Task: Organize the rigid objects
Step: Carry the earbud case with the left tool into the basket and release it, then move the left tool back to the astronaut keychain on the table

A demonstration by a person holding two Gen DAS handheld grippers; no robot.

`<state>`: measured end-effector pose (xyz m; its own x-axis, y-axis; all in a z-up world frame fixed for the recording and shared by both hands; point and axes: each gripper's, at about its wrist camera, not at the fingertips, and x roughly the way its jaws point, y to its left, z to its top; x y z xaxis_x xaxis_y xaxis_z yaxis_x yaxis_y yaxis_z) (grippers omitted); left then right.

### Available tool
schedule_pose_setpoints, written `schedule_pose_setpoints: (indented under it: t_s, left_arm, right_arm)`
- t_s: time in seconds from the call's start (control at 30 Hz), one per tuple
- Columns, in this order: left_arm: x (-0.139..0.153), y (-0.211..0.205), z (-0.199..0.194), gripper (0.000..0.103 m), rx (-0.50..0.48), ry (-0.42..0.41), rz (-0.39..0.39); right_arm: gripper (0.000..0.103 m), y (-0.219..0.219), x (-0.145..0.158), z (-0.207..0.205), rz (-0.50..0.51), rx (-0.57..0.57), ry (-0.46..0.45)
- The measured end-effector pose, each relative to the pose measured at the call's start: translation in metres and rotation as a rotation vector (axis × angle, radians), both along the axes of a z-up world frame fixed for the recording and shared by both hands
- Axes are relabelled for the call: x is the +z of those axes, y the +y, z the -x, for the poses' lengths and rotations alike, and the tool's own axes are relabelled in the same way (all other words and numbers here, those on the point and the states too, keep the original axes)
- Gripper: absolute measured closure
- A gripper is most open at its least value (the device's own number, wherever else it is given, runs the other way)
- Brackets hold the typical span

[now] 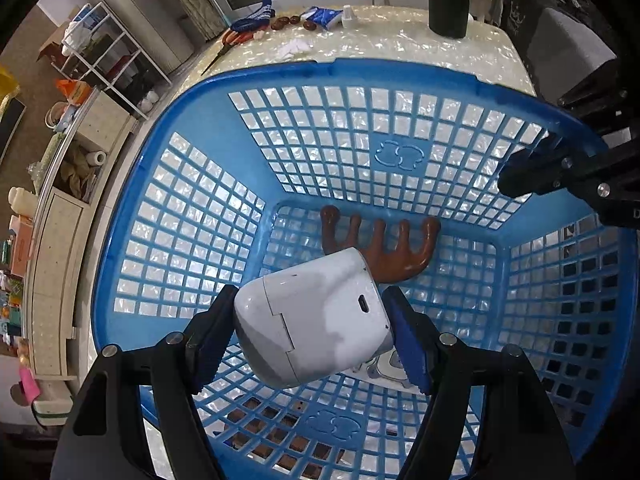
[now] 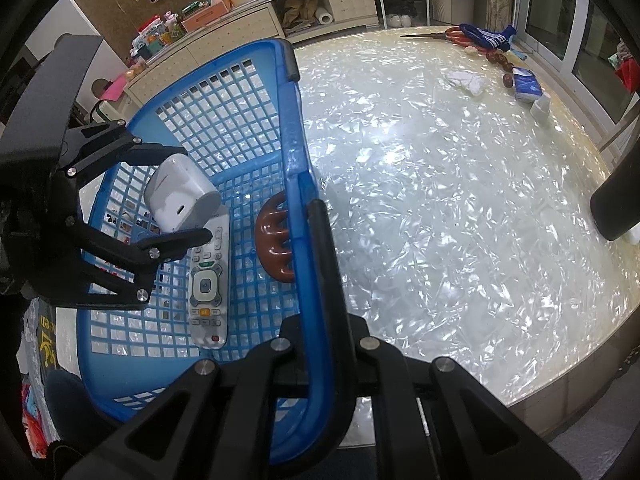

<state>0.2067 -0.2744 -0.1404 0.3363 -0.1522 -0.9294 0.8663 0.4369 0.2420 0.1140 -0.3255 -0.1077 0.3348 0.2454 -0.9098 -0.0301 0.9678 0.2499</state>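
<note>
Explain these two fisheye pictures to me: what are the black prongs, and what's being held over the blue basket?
Each picture comes from a camera mounted on a handheld two-finger tool, looking along its fingers. There is no robot arm; a person holds one in each hand.

The left tool grips a white earbud case above the inside of the blue basket. The right camera shows that same tool from the side.

The right tool is clamped on the basket's rim, apparently steadying it.

Inside the basket lie a brown comb-like piece and a white remote control. The basket sits on a shiny pearl-patterned table, with scissors, a blue sock and small items at its far edge.
</note>
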Motion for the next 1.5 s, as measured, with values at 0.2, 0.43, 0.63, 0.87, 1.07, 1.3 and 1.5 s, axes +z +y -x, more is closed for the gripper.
schedule_pose_setpoints:
  t_s: [0.2, 0.43, 0.63, 0.87, 1.07, 1.3, 1.5]
  left_arm:
    - [-0.002, -0.002, 0.008, 0.023, -0.028, -0.021, -0.026]
    - [0.011, 0.001, 0.008, 0.000, -0.027, -0.014, -0.006]
    - [0.021, 0.012, 0.007, 0.000, -0.004, -0.015, -0.027]
    - [0.047, 0.031, 0.003, 0.000, 0.049, -0.029, 0.006]
    - [0.081, 0.070, 0.005, 0.000, 0.112, -0.049, 0.031]
    - [0.099, 0.130, 0.006, 0.000, 0.234, -0.047, 0.038]
    - [0.090, 0.174, 0.016, 0.000, 0.318, -0.031, 0.011]
  right_arm:
    - [0.098, -0.001, -0.001, -0.001, 0.000, 0.008, 0.000]
    - [0.098, -0.002, -0.002, -0.001, -0.004, 0.005, -0.003]
    - [0.098, -0.003, -0.002, -0.002, -0.005, 0.007, -0.002]
    - [0.098, -0.001, -0.001, -0.001, -0.004, 0.007, -0.001]
    - [0.098, -0.001, -0.002, -0.001, 0.005, 0.018, -0.001]
    - [0.097, -0.001, -0.002, -0.002, 0.003, 0.024, 0.001]
    - [0.097, -0.001, -0.002, -0.002, 0.001, 0.026, -0.001]
